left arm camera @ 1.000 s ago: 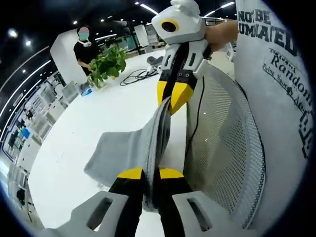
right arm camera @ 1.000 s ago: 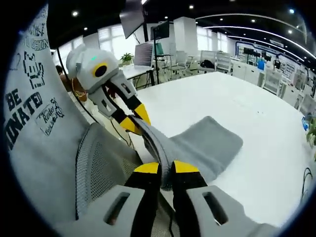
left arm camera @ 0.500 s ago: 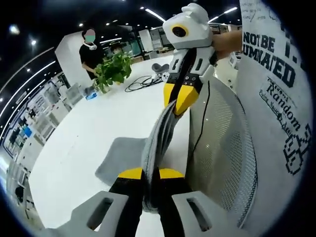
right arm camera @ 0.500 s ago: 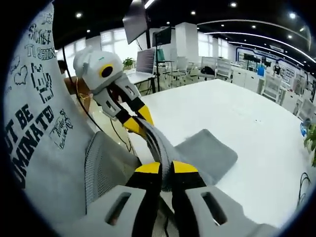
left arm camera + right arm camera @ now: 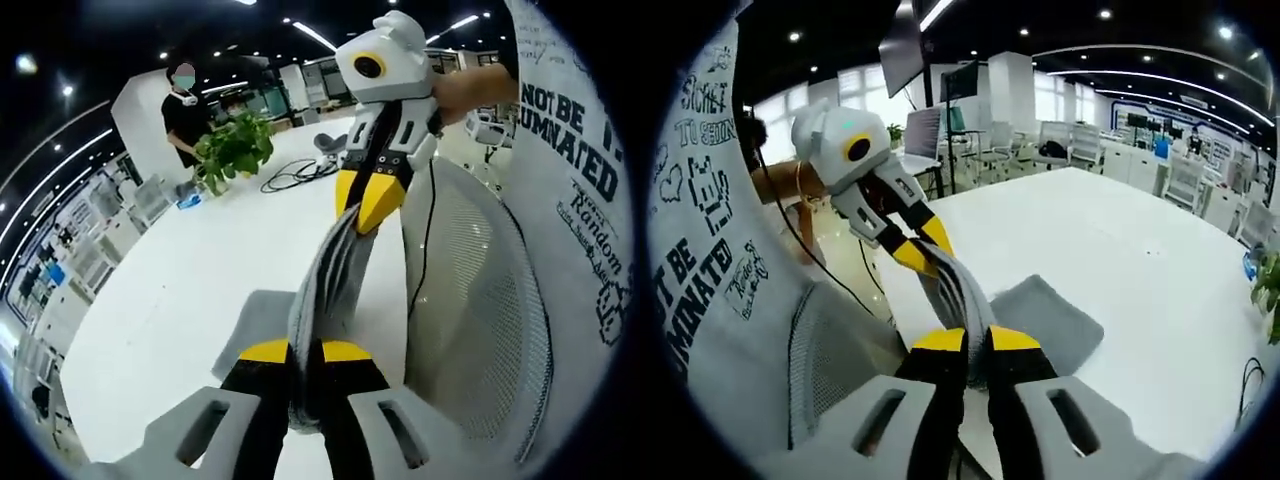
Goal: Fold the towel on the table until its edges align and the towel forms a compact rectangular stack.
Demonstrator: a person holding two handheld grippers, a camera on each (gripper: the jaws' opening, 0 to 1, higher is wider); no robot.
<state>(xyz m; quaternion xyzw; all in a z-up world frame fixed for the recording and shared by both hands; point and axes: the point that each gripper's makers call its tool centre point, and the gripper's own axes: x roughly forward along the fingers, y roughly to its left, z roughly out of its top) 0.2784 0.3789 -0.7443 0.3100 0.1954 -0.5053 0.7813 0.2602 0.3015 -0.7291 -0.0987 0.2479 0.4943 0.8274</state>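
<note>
A grey towel (image 5: 322, 290) is stretched taut between both grippers, lifted off the white table (image 5: 190, 270). My left gripper (image 5: 305, 352) is shut on one bunched edge of it. In the left gripper view the right gripper (image 5: 362, 205) pinches the far end. In the right gripper view my right gripper (image 5: 976, 340) is shut on the towel (image 5: 1045, 318), whose free part drapes down onto the white table (image 5: 1130, 250). There the left gripper (image 5: 918, 250) grips the other end.
A mesh chair back (image 5: 470, 320) stands close beside the table edge, also in the right gripper view as the chair (image 5: 835, 350). A person's printed white shirt (image 5: 575, 150) is near. A potted plant (image 5: 235, 148), cables (image 5: 290, 170) and a standing person (image 5: 185, 105) are at the table's far end.
Both grippers have lifted the towel higher and drawn it in. Less of it lies on the table, and its trailing part has slid toward the table edge.
</note>
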